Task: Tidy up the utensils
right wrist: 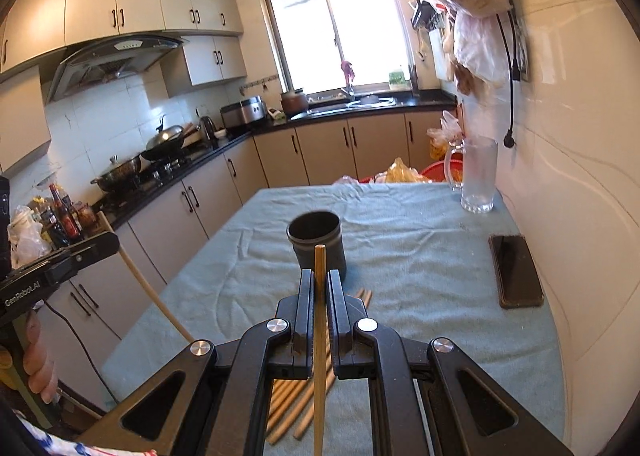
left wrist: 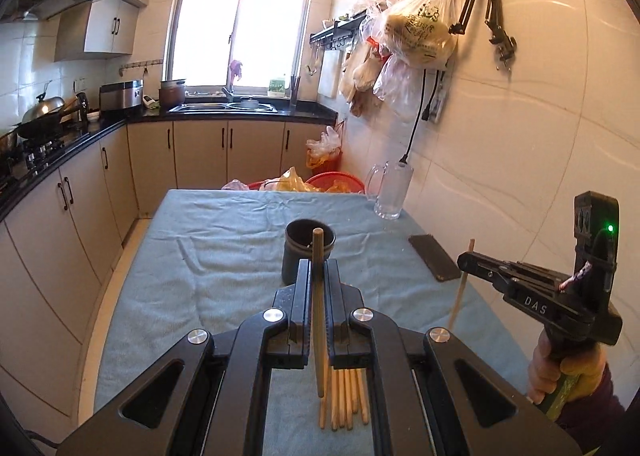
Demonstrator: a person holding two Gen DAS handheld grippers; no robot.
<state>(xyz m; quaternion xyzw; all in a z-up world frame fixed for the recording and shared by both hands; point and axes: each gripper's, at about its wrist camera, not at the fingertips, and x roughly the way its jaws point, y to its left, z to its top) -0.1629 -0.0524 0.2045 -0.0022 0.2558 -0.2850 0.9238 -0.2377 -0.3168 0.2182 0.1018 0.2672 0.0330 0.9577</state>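
Note:
A dark round holder cup [left wrist: 308, 252] stands on the blue-clothed table [left wrist: 224, 232]; it also shows in the right wrist view [right wrist: 317, 244]. My left gripper [left wrist: 318, 268] is shut on a wooden chopstick [left wrist: 318, 312], held upright just before the cup. My right gripper [right wrist: 319, 280] is shut on another chopstick [right wrist: 319, 336], above the table short of the cup. Several loose chopsticks [left wrist: 346, 400] lie on the cloth under the grippers, also in the right wrist view [right wrist: 296, 404]. Each gripper shows in the other's view: the right gripper [left wrist: 466, 258], the left gripper [right wrist: 108, 244].
A black phone [left wrist: 434, 262] lies right of the cup, near the wall. A glass mug [left wrist: 392, 190] stands at the table's far right corner. Red basins with bags sit beyond the far edge. Kitchen counters and stove run along the left.

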